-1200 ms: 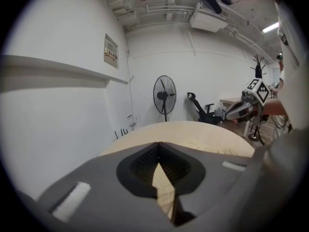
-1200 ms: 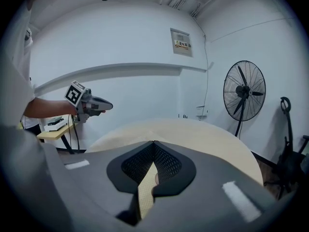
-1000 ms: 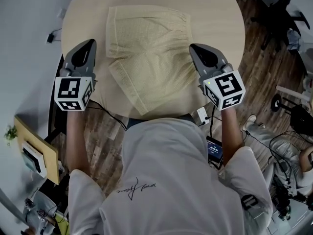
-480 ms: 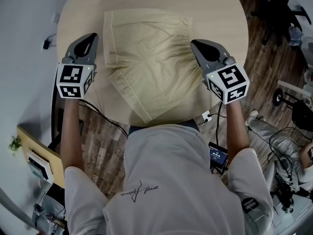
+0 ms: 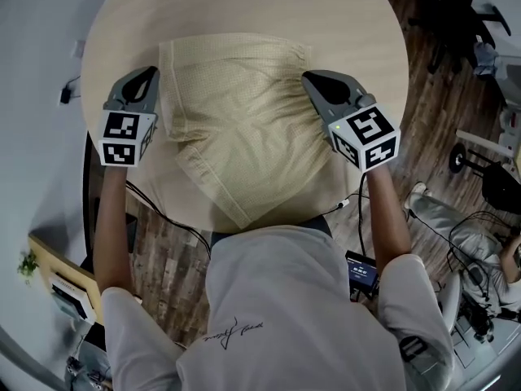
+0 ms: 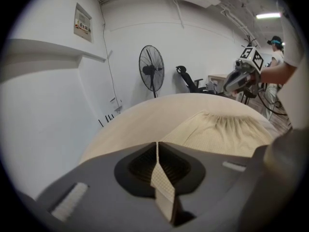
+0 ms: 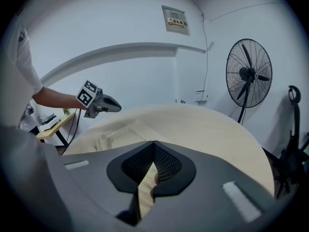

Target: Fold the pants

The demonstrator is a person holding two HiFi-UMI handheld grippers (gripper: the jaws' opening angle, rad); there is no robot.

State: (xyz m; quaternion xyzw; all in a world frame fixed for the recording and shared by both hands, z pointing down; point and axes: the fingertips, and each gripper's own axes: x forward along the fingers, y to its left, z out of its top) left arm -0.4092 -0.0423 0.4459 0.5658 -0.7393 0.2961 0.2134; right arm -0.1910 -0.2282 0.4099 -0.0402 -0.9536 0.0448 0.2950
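Beige pants [image 5: 236,129] lie flat on the round wooden table [image 5: 244,6], waistband at the far side and a folded corner pointing at the person. My left gripper [image 5: 146,76] is shut and hovers just off the pants' left edge near the waistband. My right gripper [image 5: 308,77] is shut too, over the right edge by the gathered waistband. In the left gripper view the jaw tips [image 6: 157,143] meet, with the pants [image 6: 222,132] ahead to the right. The right gripper view shows its tips [image 7: 153,142] together and the pants [image 7: 116,134] to the left. Neither gripper lifts any cloth.
A standing fan [image 6: 151,69] and an office chair [image 6: 188,79] are beyond the table. Cables and a small device [image 5: 362,271] lie on the wooden floor beside the person. A wooden shelf [image 5: 57,263] is at the lower left. Bare tabletop lies beyond the waistband.
Both grippers have come down and forward along the sides of the pants, the left to the left edge, the right onto the right edge. The pants have not moved on the table.
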